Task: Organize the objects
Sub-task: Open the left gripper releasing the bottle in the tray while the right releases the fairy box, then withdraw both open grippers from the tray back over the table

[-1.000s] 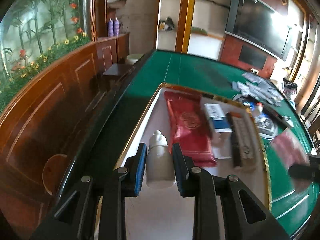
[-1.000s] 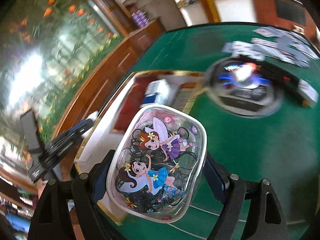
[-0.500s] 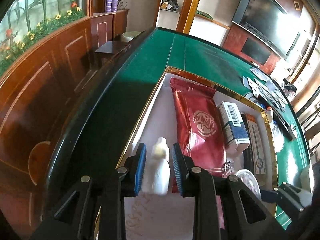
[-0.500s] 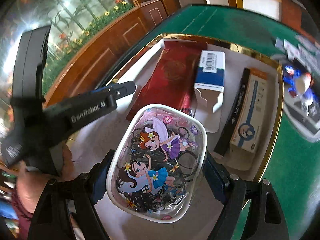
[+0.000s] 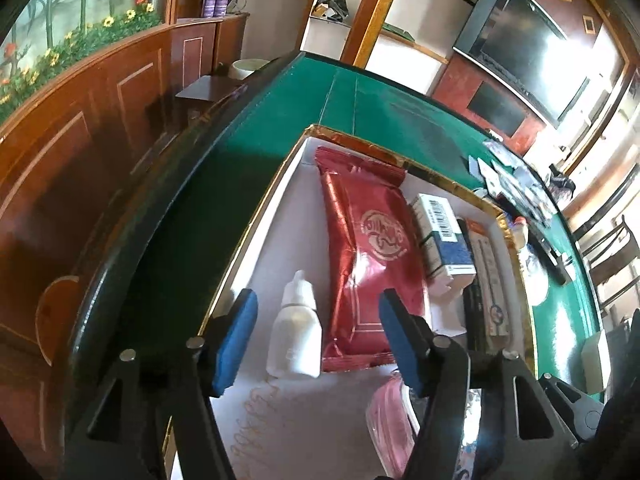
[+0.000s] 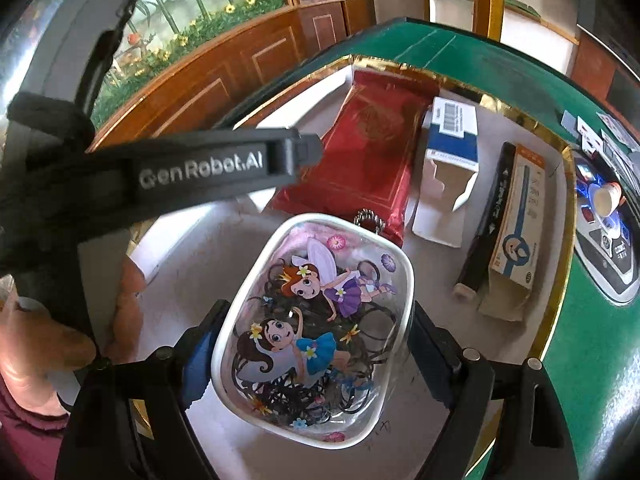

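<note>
A small white dropper bottle (image 5: 296, 336) rests on the floor of a white box with a gold rim (image 5: 264, 208). My left gripper (image 5: 316, 300) straddles the bottle with its jaws opening; the blue pads stand clear of it on both sides. My right gripper (image 6: 312, 336) is shut on a clear pouch (image 6: 312, 320) printed with two cartoon fairies and filled with dark hair ties. Its jaws are just starting to open, and the pouch hangs low over the box floor (image 6: 436, 436). The pouch's pink edge (image 5: 388, 420) shows beside the left gripper.
The box also holds a red foil packet (image 5: 372, 256), a blue-and-white carton (image 5: 444, 240) and a long orange-and-white carton (image 6: 520, 224). On the green table (image 5: 384, 108) lie a round dark device (image 6: 608, 248) and scattered cards (image 5: 516, 188). A hand (image 6: 52, 344) holds the left gripper.
The left jaws have spread and let go of the white bottle, which now rests in the box. The right gripper has carried the pouch from over the table to over the box.
</note>
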Motion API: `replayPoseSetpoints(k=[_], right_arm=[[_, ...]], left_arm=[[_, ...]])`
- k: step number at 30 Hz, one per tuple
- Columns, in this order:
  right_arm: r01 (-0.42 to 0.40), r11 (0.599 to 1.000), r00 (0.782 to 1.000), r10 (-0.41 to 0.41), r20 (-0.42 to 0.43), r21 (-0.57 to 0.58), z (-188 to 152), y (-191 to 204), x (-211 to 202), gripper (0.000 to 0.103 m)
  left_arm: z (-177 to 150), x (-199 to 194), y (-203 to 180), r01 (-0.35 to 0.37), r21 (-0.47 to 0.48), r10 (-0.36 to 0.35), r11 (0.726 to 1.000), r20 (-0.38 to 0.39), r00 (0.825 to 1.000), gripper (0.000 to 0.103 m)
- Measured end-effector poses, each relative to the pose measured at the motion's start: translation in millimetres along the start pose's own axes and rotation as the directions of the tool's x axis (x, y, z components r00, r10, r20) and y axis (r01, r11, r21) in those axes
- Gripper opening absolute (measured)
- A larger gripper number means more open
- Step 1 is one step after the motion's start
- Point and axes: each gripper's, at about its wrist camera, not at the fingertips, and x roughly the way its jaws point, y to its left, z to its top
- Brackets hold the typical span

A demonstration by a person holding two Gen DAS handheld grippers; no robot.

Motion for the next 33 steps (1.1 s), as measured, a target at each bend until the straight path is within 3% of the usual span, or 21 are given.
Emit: replayPoseSetpoints(k=[5, 9, 16, 22, 25, 30, 33], right_arm=[[-0.012, 1.000, 0.998, 0.011, 0.054, 0.027, -2, -12, -25, 0.093], [-0.015, 0.999, 0.995, 0.011, 0.096, 0.035, -12, -22, -46, 0.094], [0.083, 0.996, 0.972, -0.085, 0.220, 0.014, -33, -32, -91, 0.094], [0.160, 0.985, 0.932, -0.172, 0.318, 0.063, -53, -57, -130, 0.097], [0.210, 0.969, 0.901, -0.244, 0.359, 0.133, -73, -83, -150, 0.099], [0.222, 0.936, 0.879, -0.313, 0.359, 0.273, -111, -134, -168, 0.100], [0.225, 0.905, 0.873, -0.352, 0.338, 0.361, -137, -172, -182, 0.100]], left_arm=[[1, -11, 8, 0.068, -0.080, -0.066, 0.994, 0.032, 0.997, 0.074], [0, -36, 5, 0.075, -0.098, -0.066, 0.992, 0.087, 0.994, 0.081], [-9, -93, -12, 0.001, -0.097, 0.017, 0.995, 0.187, 0.982, 0.088], [-27, -129, -55, -0.022, 0.013, 0.017, 1.000, 0.272, 0.962, 0.091], [-39, -138, -91, 0.006, 0.084, -0.031, 0.996, 0.292, 0.956, 0.093], [-63, -128, -170, 0.125, 0.234, -0.178, 0.964, 0.224, 0.958, 0.094], [-79, -108, -211, 0.155, 0.298, -0.210, 0.942, 0.161, 0.964, 0.094]])
